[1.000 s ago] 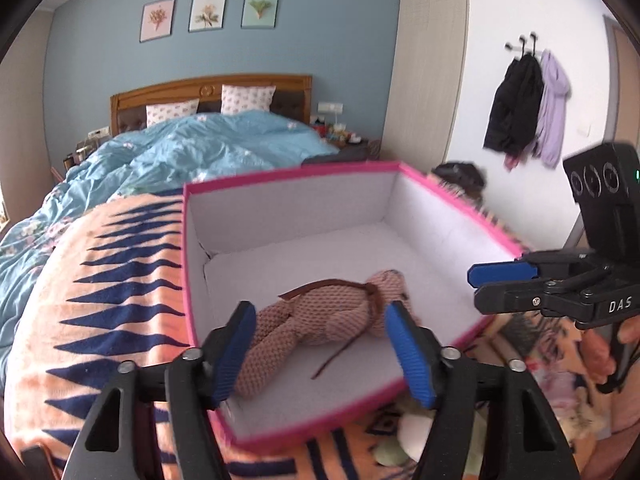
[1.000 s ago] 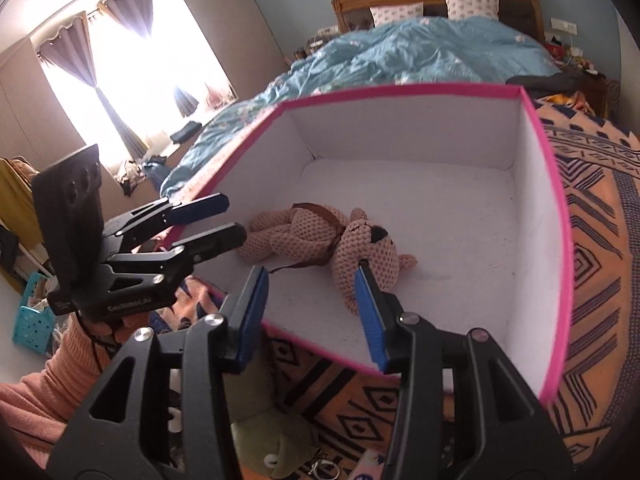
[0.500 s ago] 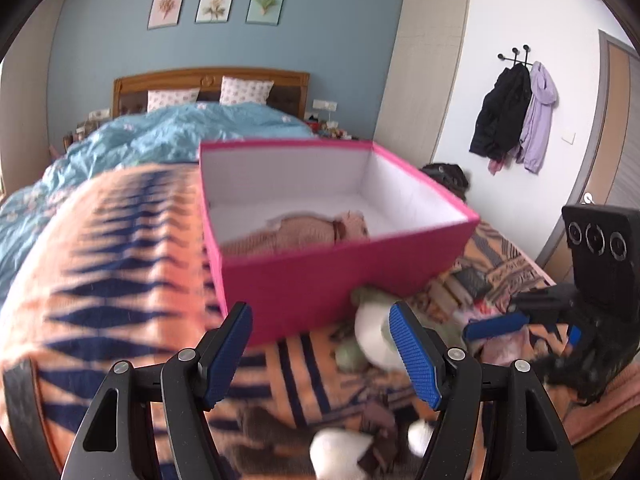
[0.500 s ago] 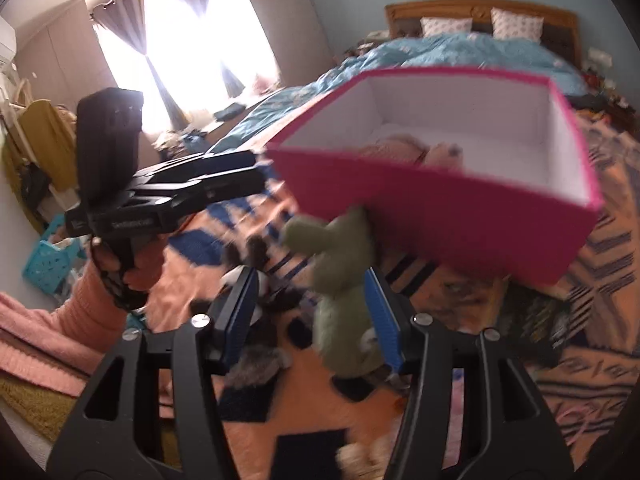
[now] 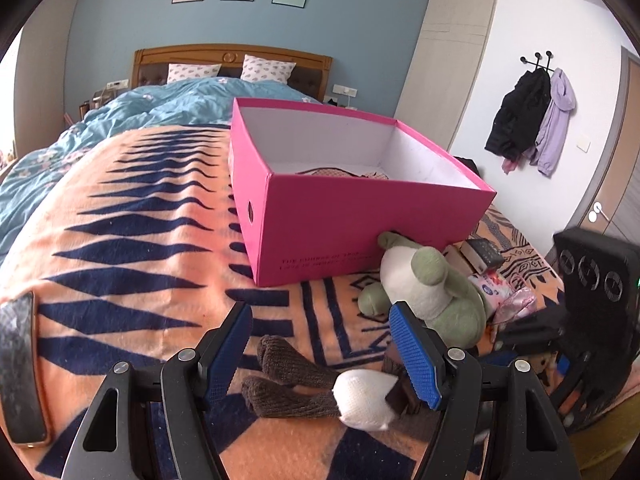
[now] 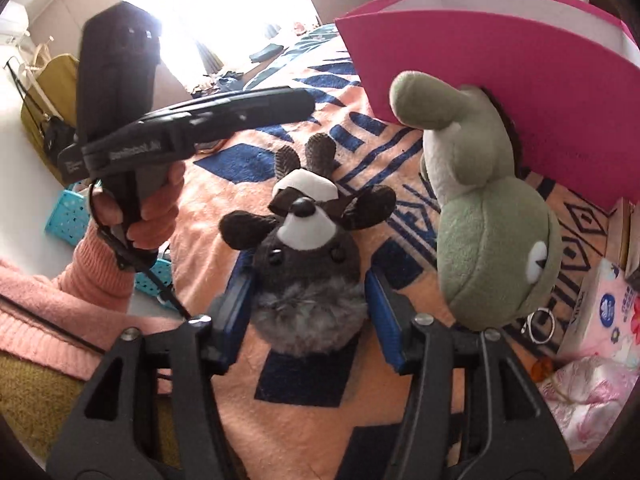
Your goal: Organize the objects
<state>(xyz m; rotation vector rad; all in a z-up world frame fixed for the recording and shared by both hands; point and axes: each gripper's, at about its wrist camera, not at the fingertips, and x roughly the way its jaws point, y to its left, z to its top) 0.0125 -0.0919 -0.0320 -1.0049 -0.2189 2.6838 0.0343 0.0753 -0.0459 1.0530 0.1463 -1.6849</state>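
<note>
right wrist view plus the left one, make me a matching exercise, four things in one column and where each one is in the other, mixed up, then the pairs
Things:
1. dark raccoon plush
2. green frog plush
3. pink knitted bear
4. tissue pack

Places:
A. inside the pink box
B. between the right gripper fingers
C. leaning on the box's outer wall
D. on the blanket near the frog's head

Pairs: 1-B, 2-C, 3-A, 4-D
</note>
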